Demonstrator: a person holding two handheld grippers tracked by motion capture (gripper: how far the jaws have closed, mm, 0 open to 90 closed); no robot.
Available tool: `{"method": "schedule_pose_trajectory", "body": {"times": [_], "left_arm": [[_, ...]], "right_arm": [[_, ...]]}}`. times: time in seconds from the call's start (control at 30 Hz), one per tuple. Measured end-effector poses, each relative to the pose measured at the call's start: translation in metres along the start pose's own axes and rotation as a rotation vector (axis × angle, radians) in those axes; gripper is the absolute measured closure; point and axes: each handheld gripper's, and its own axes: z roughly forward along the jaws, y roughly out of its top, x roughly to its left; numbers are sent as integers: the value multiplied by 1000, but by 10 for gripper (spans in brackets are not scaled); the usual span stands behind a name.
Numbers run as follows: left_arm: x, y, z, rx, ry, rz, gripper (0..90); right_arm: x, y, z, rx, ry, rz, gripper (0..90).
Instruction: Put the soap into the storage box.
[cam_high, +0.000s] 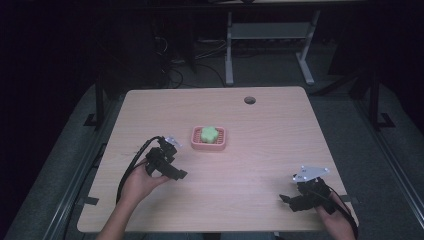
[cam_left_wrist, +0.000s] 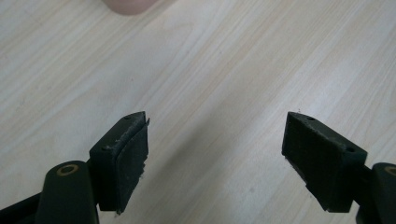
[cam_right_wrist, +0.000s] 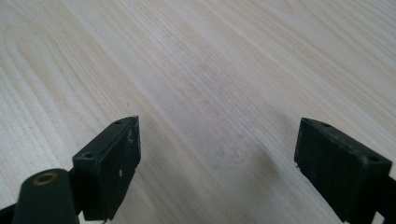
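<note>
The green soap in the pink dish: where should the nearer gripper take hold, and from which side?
Probably from above. The green soap lies flat in the pink dish, whose raised rim guards its sides, so its lobed top is the free part. The left gripper, jaws open, is nearer; bring it over the dish and close across two opposite notches between lobes. How far the soap stands above the rim cannot be told.
</note>
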Motion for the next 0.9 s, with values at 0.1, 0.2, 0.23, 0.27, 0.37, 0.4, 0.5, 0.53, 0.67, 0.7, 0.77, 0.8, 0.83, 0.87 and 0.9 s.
{"method": "schedule_pose_trajectory", "body": {"times": [0.1,0.2,0.23,0.27,0.37,0.4,0.5,0.53,0.67,0.7,0.77,0.8,0.83,0.87,0.9], "left_arm": [[0,-6,0,1,-2,-4,224],[0,-12,1,2,8,-14,224],[0,-14,1,1,9,-12,224],[0,-15,1,6,7,-12,224],[-1,-20,0,6,13,-8,224],[-2,-21,0,-5,11,-16,224],[-5,-25,-2,-8,9,-6,224],[-6,-27,-2,-18,9,-14,223],[-9,-32,-5,-20,11,-4,222],[-10,-34,-5,-21,10,-7,222],[-11,-37,-5,-23,8,-10,221],[-11,-39,-5,-22,9,-7,221],[-12,-40,-5,-27,10,-8,221],[-13,-42,-5,-27,12,-11,221],[-13,-43,-5,-30,18,-13,221]], "right_arm": [[0,0,0,-1,0,3,140],[0,0,0,0,-1,1,140],[0,0,0,1,0,0,140],[0,0,0,2,-3,1,140],[0,0,1,3,-2,1,140],[1,0,1,2,-3,1,140],[0,0,0,2,-4,1,140],[0,0,1,0,-2,1,140],[1,0,0,0,-3,1,140],[1,0,1,-2,-5,2,140],[1,0,0,-3,-5,2,140],[1,0,0,-3,-5,2,140],[1,0,0,-3,-6,2,140],[1,0,0,-2,-6,3,140],[1,0,0,-3,-7,2,140]]}}
